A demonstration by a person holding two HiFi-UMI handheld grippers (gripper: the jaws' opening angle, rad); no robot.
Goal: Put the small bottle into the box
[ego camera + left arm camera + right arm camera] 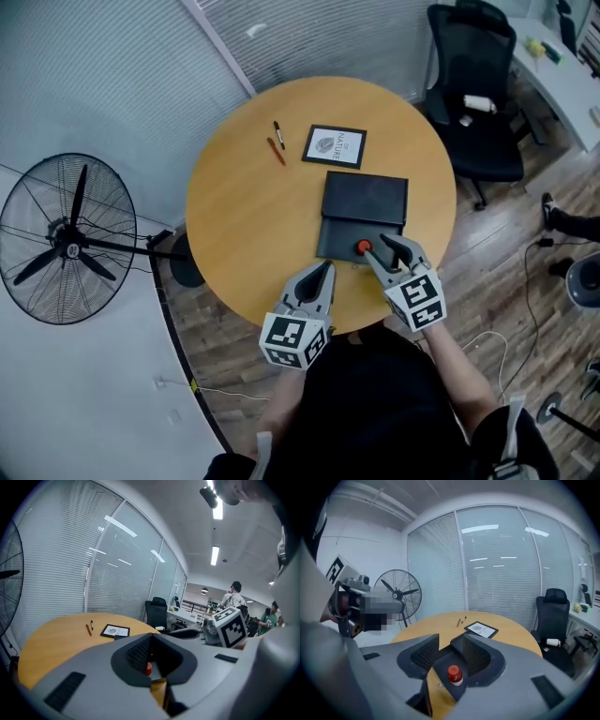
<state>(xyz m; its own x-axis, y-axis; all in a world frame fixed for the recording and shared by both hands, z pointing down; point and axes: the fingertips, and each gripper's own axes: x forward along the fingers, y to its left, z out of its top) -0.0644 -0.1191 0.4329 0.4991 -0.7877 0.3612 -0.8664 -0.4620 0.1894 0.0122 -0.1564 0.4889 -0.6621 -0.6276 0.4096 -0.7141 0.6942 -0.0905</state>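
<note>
The small bottle (363,247) has a red cap and stands upright on the near edge of the flat black box (366,199), on the round wooden table (244,216). My right gripper (377,247) is open with the bottle (455,675) between its jaws. The bottle stands close to one finger (480,658), and a clear gap remains on its other side. My left gripper (326,269) rests near the table's front edge, left of the bottle, with its fingertips together and nothing in it. In the left gripper view the red cap (148,668) shows just beyond that gripper (150,641).
A framed card (335,146) lies behind the box, with an orange pen (277,151) and a black pen (278,134) to its left. A standing fan (66,239) is on the floor to the left. An office chair (473,94) stands at the back right.
</note>
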